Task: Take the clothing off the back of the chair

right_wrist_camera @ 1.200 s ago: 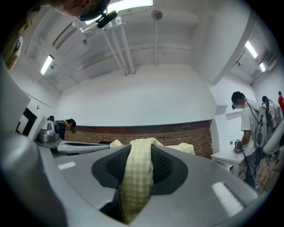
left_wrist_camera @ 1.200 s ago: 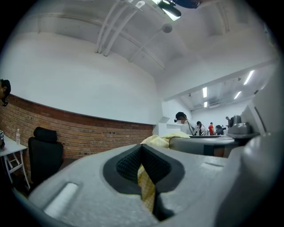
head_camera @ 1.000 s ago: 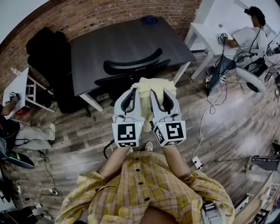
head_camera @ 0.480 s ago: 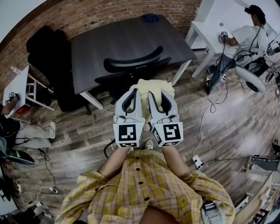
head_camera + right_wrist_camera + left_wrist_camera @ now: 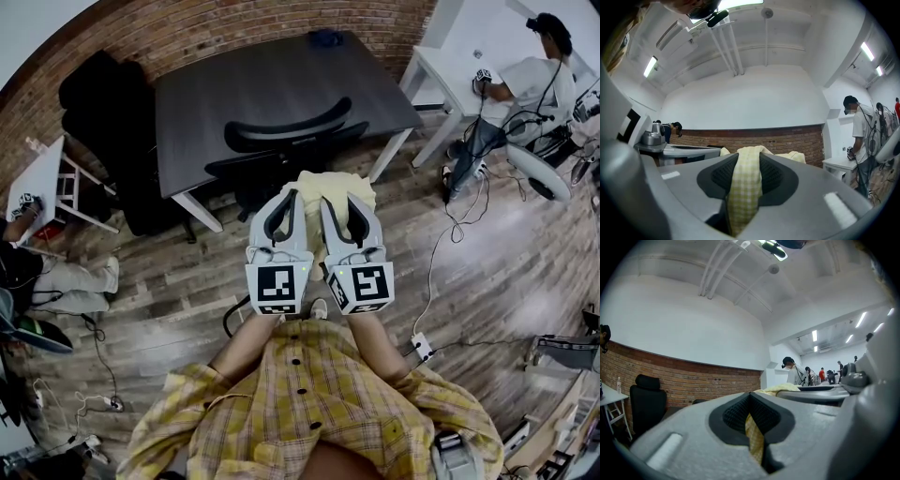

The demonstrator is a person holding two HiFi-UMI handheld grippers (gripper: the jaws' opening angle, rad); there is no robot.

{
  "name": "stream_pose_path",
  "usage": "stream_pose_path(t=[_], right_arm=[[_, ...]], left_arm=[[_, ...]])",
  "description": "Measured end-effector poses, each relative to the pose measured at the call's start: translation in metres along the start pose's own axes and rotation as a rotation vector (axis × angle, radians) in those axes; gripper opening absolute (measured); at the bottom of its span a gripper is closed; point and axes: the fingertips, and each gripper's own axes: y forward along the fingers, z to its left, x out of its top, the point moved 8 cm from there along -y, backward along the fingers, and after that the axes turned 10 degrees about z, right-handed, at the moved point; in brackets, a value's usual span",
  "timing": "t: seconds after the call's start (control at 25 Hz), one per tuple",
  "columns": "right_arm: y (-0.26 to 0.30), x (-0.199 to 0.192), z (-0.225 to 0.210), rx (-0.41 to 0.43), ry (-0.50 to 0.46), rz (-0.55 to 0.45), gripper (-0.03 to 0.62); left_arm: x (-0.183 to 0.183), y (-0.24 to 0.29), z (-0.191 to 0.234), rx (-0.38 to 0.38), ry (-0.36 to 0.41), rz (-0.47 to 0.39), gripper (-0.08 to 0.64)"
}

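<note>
The left gripper point(image 5: 286, 199) and the right gripper point(image 5: 343, 201) are side by side in front of the person, and both point level. Each one is pinched shut on a fold of the yellow checked shirt point(image 5: 315, 204). In the left gripper view a thin strip of the yellow cloth point(image 5: 753, 437) is squeezed between the black pads point(image 5: 733, 416). In the right gripper view a wider band of the cloth point(image 5: 743, 187) fills the gap between the pads point(image 5: 776, 176) and bunches up over the tips.

The shirt is up in the air between the two grippers. It is on the near side of the black office chair point(image 5: 281, 141). The chair's curved back is bare. I cannot tell if the shirt touches the chair's seat.

The chair stands at a dark table point(image 5: 234, 80), with a brick wall point(image 5: 187, 28) on the far side. Far to the right, another person point(image 5: 534, 80) is at a white table point(image 5: 441, 70).
</note>
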Motion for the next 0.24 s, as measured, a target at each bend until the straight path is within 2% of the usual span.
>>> stream_pose_path(t=[0.24], right_arm=[[-0.0037,-0.0041,-0.0012,-0.002,0.007,0.007,0.118]], left_arm=[[-0.0029,-0.0001,-0.0043,-0.003,0.002,0.011,0.002]])
